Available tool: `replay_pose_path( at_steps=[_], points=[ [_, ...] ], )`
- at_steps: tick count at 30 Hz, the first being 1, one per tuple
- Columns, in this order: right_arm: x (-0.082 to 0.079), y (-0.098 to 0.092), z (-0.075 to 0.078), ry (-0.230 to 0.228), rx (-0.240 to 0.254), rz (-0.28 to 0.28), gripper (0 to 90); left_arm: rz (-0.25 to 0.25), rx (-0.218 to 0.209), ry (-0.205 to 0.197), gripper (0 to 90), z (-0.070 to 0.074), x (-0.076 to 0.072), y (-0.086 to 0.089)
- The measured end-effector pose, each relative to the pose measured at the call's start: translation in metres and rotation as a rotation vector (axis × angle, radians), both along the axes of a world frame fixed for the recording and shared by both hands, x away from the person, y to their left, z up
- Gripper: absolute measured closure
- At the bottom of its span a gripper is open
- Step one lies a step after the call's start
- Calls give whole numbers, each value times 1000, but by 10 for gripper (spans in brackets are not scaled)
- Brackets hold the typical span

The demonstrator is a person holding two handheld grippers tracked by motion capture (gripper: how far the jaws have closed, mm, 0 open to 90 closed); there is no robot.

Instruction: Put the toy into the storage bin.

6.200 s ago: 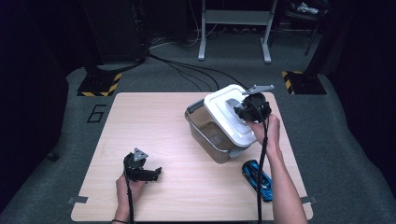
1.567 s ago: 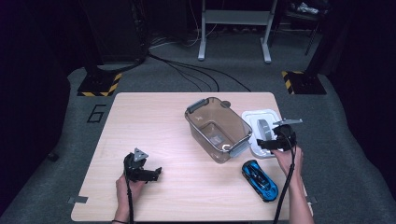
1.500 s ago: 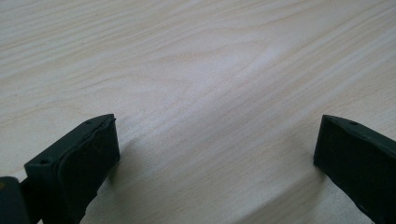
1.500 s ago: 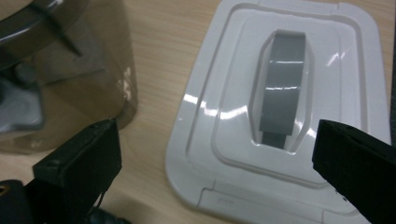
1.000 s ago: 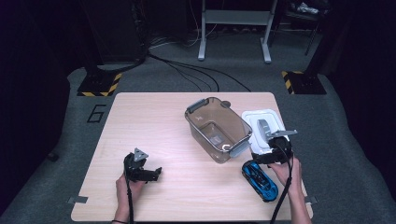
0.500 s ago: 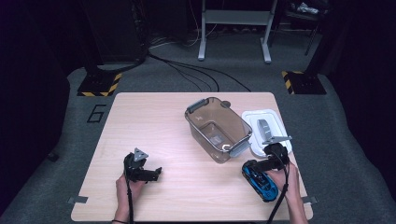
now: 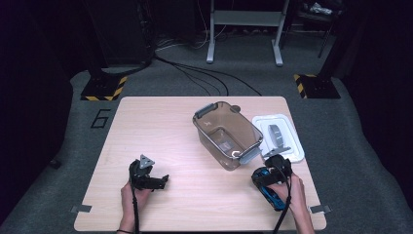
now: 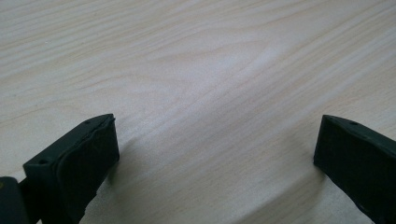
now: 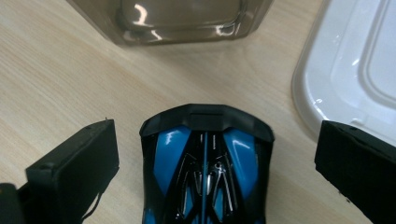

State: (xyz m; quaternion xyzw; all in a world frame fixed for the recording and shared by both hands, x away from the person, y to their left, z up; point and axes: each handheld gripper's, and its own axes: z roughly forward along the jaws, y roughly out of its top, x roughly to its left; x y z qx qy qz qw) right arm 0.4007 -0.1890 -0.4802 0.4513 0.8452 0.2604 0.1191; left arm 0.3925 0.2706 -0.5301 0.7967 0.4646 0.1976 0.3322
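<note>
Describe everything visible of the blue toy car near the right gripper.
The blue toy car is glossy blue with black trim and a black end panel, plastic by its look. It lies flat on the wooden table near the front right corner, below the clear brown container and the white lid. The right gripper straddles it with jaws open, one on each side, neither visibly touching it. Its far end is hidden under the gripper and hand.

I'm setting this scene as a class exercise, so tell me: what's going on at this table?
A person holds a gripper in each hand. The right gripper is open, its jaws on either side of a blue toy car on the table, not yet closed. An open plastic box sits beside it, with its white lid lying next to it. The left gripper rests open on bare wood.
</note>
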Motion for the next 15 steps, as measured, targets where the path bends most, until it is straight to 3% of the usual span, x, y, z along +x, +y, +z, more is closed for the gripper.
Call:
replay_pose_path(
  at_steps=[2,8,15],
  points=[
    [1,3,-3,15,-11,3,0,-12,12,5,0,1,0,1],
    [5,11,-8,50,-26,-3,6,-2,-2,2,0,0,0,0],
    [8,11,-11,54,-26,-20,109,-2,-2,2,0,0,0,0]
  ],
)
